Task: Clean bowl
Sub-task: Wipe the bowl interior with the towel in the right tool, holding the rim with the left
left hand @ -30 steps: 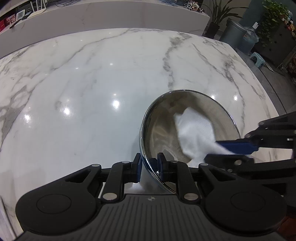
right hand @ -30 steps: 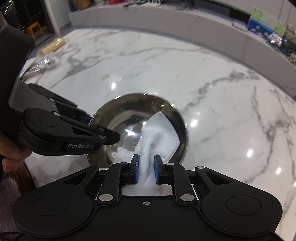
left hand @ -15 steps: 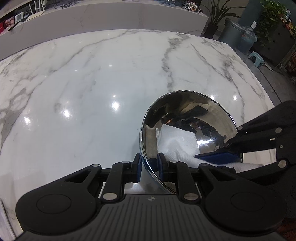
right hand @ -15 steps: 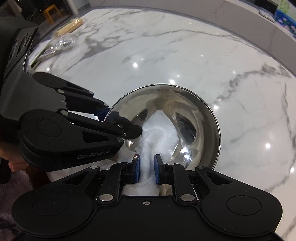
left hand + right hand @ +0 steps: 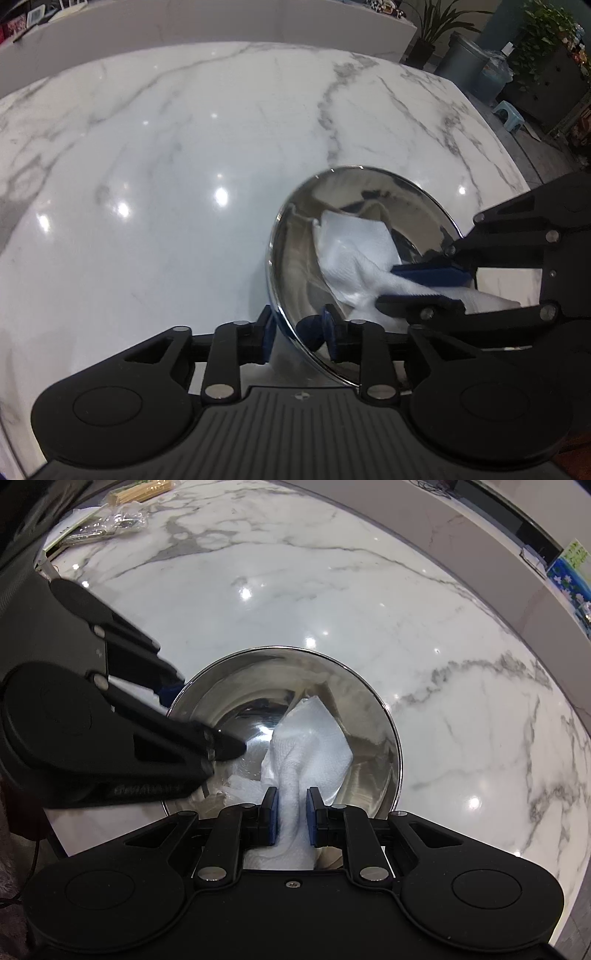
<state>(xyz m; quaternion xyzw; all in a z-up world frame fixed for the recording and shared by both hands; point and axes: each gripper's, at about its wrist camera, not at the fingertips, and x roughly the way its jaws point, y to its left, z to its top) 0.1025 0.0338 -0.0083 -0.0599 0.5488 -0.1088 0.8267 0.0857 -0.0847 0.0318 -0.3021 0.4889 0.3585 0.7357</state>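
Note:
A shiny steel bowl (image 5: 295, 251) stands tilted on the white marble counter (image 5: 166, 166). My left gripper (image 5: 297, 330) is shut on the bowl's near rim, one pad outside and one inside. My right gripper (image 5: 291, 812) is shut on a white paper towel (image 5: 310, 746) and presses it inside the bowl (image 5: 373, 716). In the left wrist view the towel (image 5: 354, 251) lies against the bowl's inner wall, with the right gripper (image 5: 424, 284) coming in from the right. The left gripper (image 5: 199, 720) shows at the bowl's left rim in the right wrist view.
The counter's far right edge drops to the floor, where a grey bin (image 5: 469, 66), a small stool (image 5: 511, 114) and plants stand. Plastic-wrapped items (image 5: 110, 520) lie at the counter's far left corner. A low white wall (image 5: 221, 22) runs behind the counter.
The right gripper has dragged the towel around inside the bowl, from the right side toward the near side and then up the middle. The left gripper has kept its hold on the rim.

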